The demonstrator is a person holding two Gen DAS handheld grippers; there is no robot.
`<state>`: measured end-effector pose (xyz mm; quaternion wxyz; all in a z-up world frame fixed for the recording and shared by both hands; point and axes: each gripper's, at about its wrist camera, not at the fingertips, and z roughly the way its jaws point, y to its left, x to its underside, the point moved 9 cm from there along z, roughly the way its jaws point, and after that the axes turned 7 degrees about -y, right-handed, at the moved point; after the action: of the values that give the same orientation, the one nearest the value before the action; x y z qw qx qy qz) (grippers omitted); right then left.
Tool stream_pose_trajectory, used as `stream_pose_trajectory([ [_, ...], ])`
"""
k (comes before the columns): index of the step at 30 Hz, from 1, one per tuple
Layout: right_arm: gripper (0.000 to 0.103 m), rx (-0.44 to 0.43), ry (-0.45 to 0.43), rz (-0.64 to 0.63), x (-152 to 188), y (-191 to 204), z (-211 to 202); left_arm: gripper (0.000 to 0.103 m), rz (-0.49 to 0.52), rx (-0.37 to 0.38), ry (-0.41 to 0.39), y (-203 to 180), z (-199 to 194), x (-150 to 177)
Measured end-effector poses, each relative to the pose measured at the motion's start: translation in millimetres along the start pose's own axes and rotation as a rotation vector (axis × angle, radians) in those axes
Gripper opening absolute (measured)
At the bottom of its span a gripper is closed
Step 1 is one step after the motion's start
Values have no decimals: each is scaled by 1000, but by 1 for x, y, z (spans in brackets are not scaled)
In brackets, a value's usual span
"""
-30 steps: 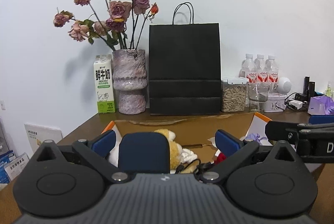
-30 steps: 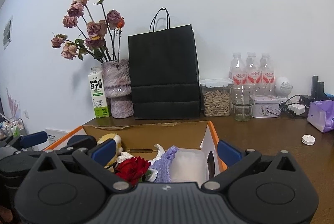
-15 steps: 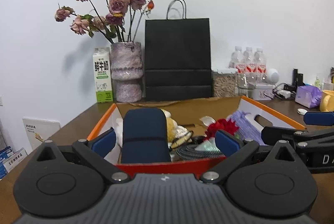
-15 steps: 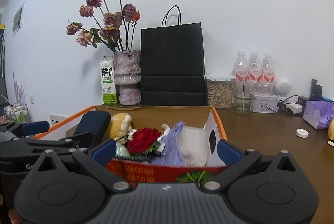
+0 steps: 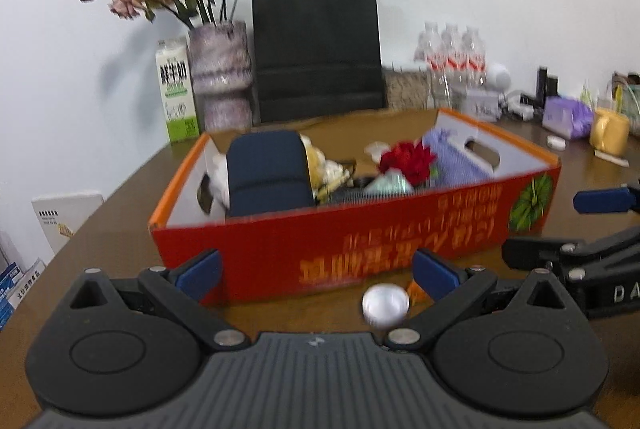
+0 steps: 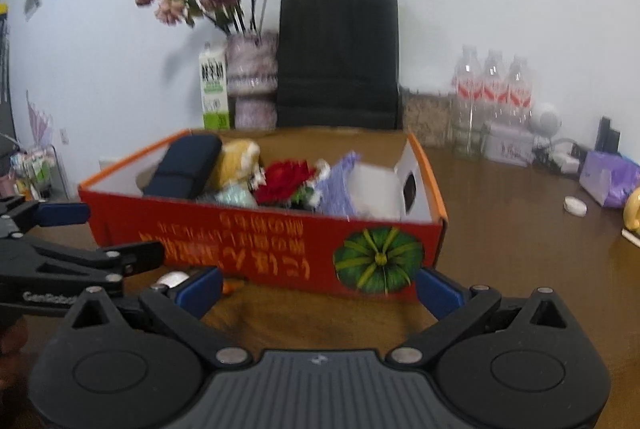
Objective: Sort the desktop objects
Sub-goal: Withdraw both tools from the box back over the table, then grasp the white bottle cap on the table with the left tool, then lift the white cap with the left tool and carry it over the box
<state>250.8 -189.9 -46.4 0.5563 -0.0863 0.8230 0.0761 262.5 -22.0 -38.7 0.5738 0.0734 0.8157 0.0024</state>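
Note:
A red cardboard box (image 5: pixel 360 249) with an orange rim stands on the brown table. Inside lie a dark blue case (image 5: pixel 266 173) at the left, a yellow plush toy (image 6: pixel 236 159), a red rose (image 5: pixel 408 159), a purple cloth (image 6: pixel 340 181) and a white container (image 6: pixel 374 189). My left gripper (image 5: pixel 316 271) is open just short of the box's front wall, nothing between its fingers. A white round cap (image 5: pixel 385 305) lies on the table by its right finger. My right gripper (image 6: pixel 318 289) is open too, before the box's right front corner.
Along the back wall stand a black paper bag (image 5: pixel 316 45), a vase of dried roses (image 5: pixel 220 73), a milk carton (image 5: pixel 176 89) and water bottles (image 6: pixel 492 85). A purple pack (image 6: pixel 608 177), a yellow mug (image 5: pixel 610 135) and a small white lid (image 6: pixel 575 206) sit at the right.
Both grippers have drawn back from over the box to the table in front of it. The whole box now shows, the dark blue case still inside.

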Motion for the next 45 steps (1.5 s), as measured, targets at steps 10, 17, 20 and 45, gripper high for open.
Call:
stream_pose_trajectory([
  [10,103,61,144,37,23,-15,21,103,-22,13,122,-1,19,18],
  [17,103,63,193,24,33,-14,28,100,-32,29,149,-3,25,20],
  [20,103,63,193,23,33,-14,28,95,-55,29,159,-2,27,22],
  [45,103,53,193,20,33,-11,29,29,-82,104,156,-13,21,23],
])
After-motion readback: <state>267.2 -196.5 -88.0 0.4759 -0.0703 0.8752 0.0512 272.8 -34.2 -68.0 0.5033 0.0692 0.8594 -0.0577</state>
